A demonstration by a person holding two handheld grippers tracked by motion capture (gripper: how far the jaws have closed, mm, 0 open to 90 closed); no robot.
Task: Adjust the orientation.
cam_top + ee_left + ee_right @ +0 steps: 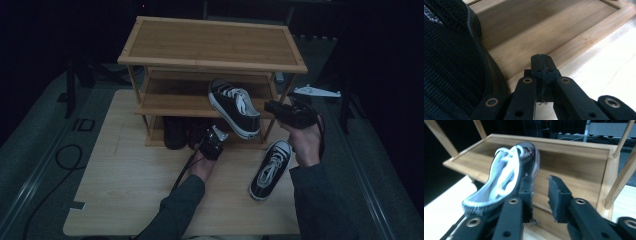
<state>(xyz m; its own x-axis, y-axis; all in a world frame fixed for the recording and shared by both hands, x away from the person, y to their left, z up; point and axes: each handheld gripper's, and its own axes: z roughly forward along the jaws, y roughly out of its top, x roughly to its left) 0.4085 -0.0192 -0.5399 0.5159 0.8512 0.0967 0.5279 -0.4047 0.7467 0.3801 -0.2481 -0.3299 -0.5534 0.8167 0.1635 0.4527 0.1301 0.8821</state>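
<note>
My left tool sits pressed together, empty, beside dark shoes half lost in shadow under the rack; my right tool stands spread, its jaws just closing, beside the sneaker overhanging the middle shelf.

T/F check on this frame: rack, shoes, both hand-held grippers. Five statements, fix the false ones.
1. A shoe lies on the middle shelf of the rack. True.
2. The left hand-held gripper has its jaws wide open. False: they are shut, with nothing between them.
3. A second shoe lies on the table in front of the rack. True.
4. The right hand-held gripper clamps the shelf shoe. False: its jaws stand apart beside the shoe, with nothing between them.
5. The rack's top shelf holds a shoe. False: it is bare.
</note>
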